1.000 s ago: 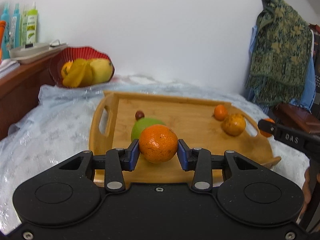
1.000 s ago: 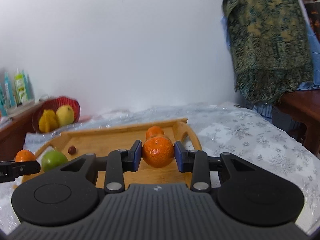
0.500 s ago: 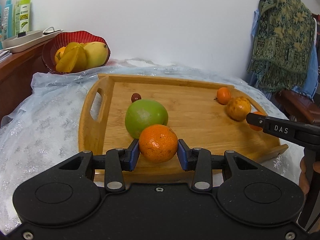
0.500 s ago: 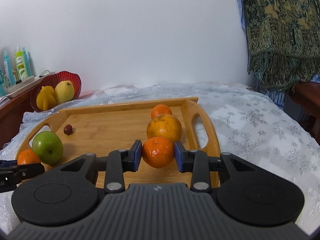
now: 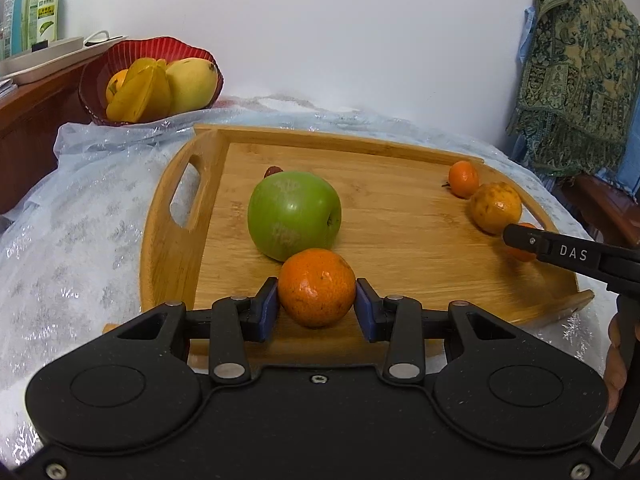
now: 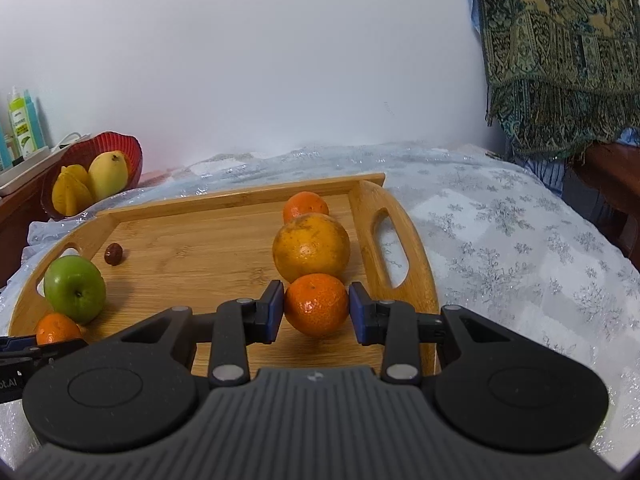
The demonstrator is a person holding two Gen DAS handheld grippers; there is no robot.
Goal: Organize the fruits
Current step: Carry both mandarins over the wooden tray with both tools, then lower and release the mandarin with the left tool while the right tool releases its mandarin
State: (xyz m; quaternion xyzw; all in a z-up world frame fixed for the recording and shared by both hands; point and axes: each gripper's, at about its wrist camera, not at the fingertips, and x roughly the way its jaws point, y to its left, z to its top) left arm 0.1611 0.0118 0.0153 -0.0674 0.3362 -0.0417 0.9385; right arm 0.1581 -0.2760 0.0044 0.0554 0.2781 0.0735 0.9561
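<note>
My left gripper is shut on a small orange mandarin, held low over the near left part of the wooden tray, just in front of a green apple. My right gripper is shut on a second mandarin, low over the tray's right side, right in front of a large yellow-orange orange. A small mandarin lies behind that orange. A small dark red fruit lies near the tray's left handle.
A red bowl with a mango, starfruit and an orange stands at the back left beside a wooden shelf with bottles. A glittery pale cloth covers the table. A patterned green shawl hangs at the right.
Both grippers have sunk and tilted down toward the tray with their mandarins; the apple and the big orange now appear closer. Both grips are unchanged.
</note>
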